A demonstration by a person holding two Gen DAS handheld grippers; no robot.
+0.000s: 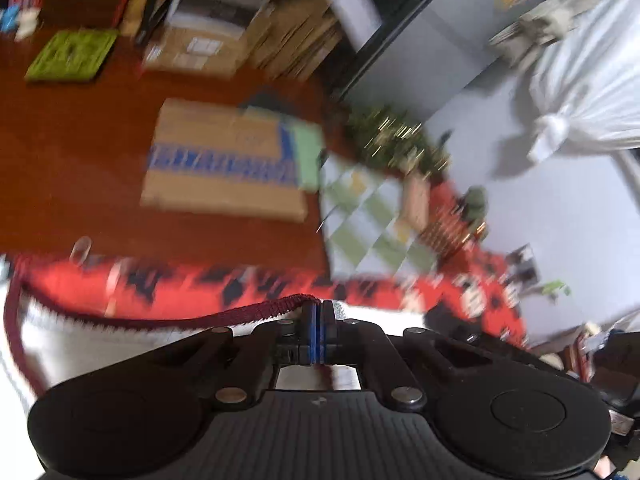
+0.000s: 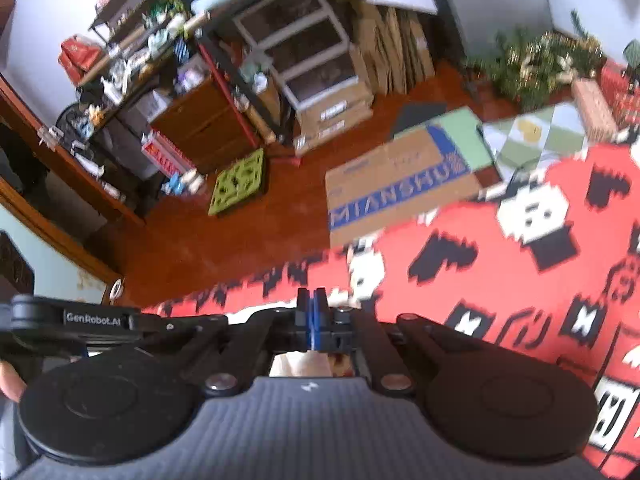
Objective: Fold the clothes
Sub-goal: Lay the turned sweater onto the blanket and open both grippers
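- Left wrist view: the left claw is closed tight, and its blue pads pinch the dark red edge of a white cloth.
- That dark red edge runs from the claw to the left, then bends down along the near left side of the picture.
- The white cloth lies near, just under and left of the claw, on top of a red blanket with black and white shapes.
- The far edge of the red blanket runs across the picture, and past it is the brown floor.
- A flat cardboard box with blue print lies on the floor, well apart from the claw, with bare floor to its left.
- A green mat lies far to the left, and stacked boxes stand far behind.
- A checked green and white cloth lies to the right of the cardboard box.
- Right wrist view: the right claw is closed too, with its pads pressed together over the near edge of the red blanket.
- A bit of white cloth shows just left of this claw, but I cannot tell if the claw pinches it.
- The red blanket fills the right side, wide and flat.
- Bare brown floor lies past the blanket edge, up to the cardboard box and the green mat.
- Full shelves stand far to the left.
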